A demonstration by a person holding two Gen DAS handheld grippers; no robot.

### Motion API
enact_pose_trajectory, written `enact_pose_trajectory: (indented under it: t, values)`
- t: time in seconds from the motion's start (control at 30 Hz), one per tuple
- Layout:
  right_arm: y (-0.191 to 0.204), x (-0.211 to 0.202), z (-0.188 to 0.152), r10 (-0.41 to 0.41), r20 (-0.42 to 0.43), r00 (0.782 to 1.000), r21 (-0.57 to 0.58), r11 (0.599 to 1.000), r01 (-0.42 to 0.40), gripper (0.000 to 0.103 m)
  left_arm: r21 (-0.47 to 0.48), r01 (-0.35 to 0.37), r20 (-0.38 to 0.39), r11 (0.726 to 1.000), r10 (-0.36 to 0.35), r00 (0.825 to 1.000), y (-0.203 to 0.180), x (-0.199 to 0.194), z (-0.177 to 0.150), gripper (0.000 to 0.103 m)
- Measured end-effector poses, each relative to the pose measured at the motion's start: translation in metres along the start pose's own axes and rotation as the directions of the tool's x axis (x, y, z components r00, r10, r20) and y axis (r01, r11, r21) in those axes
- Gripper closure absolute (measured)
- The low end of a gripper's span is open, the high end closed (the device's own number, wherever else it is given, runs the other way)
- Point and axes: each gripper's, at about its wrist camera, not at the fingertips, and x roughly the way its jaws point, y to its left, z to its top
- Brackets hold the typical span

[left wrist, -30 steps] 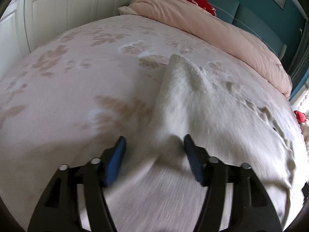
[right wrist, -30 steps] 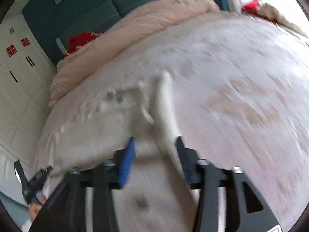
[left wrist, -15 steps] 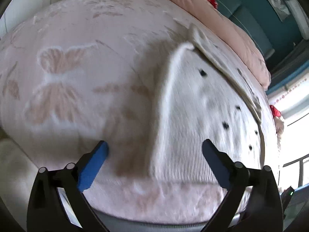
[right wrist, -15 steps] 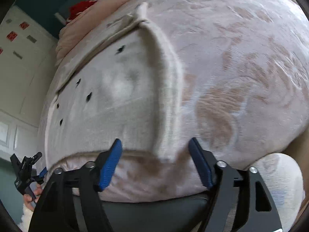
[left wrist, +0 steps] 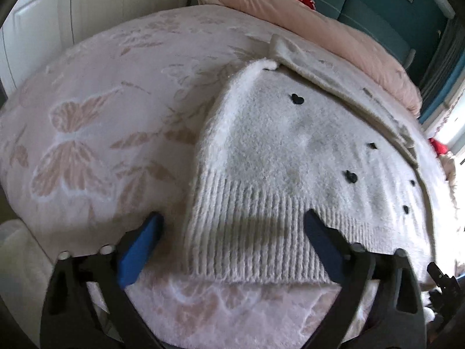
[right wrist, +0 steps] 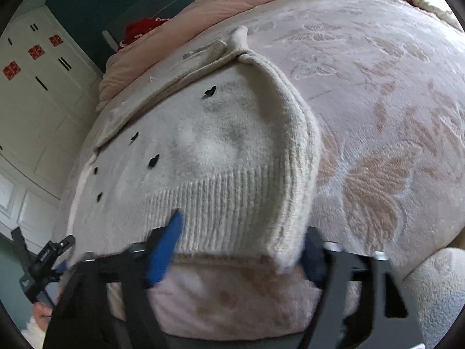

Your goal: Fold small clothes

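We find a white fuzzy sweater (left wrist: 290,157) lying flat on the bed (left wrist: 96,133), its ribbed hem (left wrist: 250,232) toward the near edge, small black hearts (left wrist: 297,99) dotted over it. The bed carries a pink butterfly-pattern blanket; a pink duvet (left wrist: 319,37) lies bunched at the far side.

The left gripper (left wrist: 232,232) is released, its 2 blue pads wide apart, straddling the hem's left corner without closing on it.

The right gripper (right wrist: 241,241) is also released, its pads spread either side of the hem's right corner (right wrist: 279,232), where a folded edge stands up. We cannot tell whether the pads touch the knit.
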Motion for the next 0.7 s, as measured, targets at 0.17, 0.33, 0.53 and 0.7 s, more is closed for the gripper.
enact_pose_trajectory:
  t: [0.17,0.33,0.53,0.7]
  values:
    - [-0.003,-0.006,0.004,0.036,0.002,0.999,0.037,0.999,-0.036,0.092,-0.055,0.028,-0.063,0.998,-0.032,0.997,0.007,-0.001,0.014,0.094]
    - [0.01,-0.04,0.014,0.094,0.026,0.995,0.037,0.995,-0.095,0.094,-0.127,0.096,-0.059,0.987,-0.104,0.993,0.015,-0.033,0.026,0.096]
    - [0.032,-0.097,0.026,0.091,-0.022,0.996,-0.158,0.983,-0.093,0.098,-0.087,0.2,-0.044,0.976,-0.205,0.978,0.013,-0.097,0.03,0.097]
    - [0.022,-0.139,0.008,0.026,-0.129,0.991,-0.316,0.946,-0.065,0.098,0.002,0.216,-0.105,0.976,-0.215,0.971,0.024,-0.146,0.005,0.097]
